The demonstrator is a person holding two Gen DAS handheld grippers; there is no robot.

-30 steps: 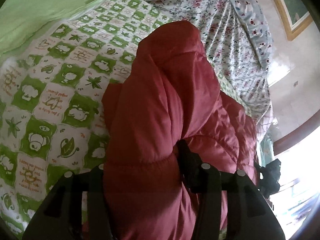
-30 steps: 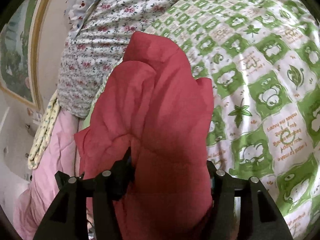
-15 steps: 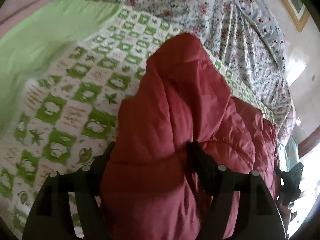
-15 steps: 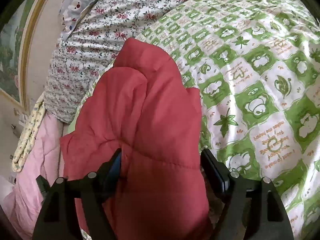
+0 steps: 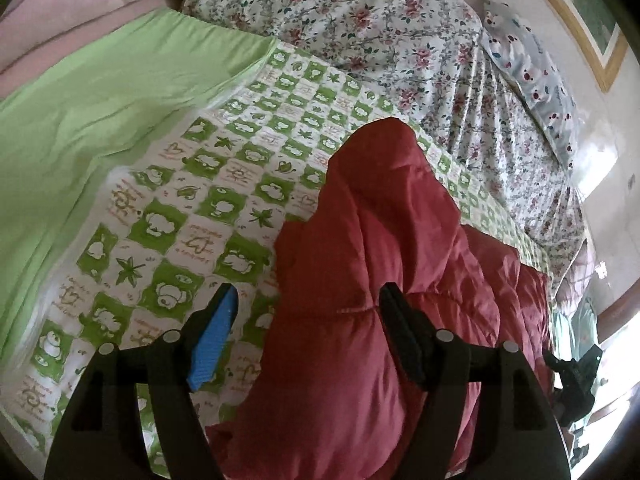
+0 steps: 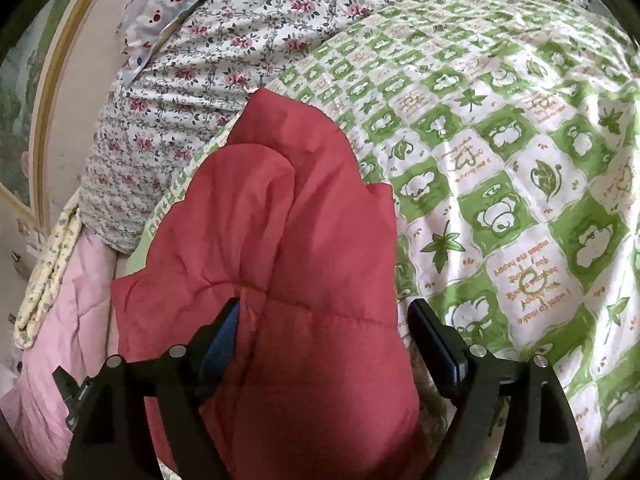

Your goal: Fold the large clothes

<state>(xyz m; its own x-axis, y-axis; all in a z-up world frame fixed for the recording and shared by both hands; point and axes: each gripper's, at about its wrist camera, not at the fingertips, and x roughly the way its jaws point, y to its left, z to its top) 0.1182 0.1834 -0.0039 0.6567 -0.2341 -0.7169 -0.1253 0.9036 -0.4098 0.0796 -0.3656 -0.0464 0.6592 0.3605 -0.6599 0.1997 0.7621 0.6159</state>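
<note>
A red quilted puffer jacket (image 5: 384,264) lies bunched on a green-and-white checked bed cover (image 5: 208,208). My left gripper (image 5: 308,308) is open; its blue-padded left finger (image 5: 214,336) stands clear of the cloth and its right finger (image 5: 400,328) rests against the jacket. In the right wrist view the same jacket (image 6: 280,216) lies between the fingers of my right gripper (image 6: 324,324), which is open, with a gap between the right finger (image 6: 436,340) and the cloth.
A floral quilt (image 5: 400,40) and a bear-print pillow (image 5: 528,76) lie at the bed's head by a framed picture (image 5: 576,24). A plain green sheet (image 5: 100,100) is at left. A pink blanket (image 6: 60,300) hangs at the bed's side.
Both grippers have opened and let go of the jacket, which now rests on the bed cover. Both have drawn back a little.
</note>
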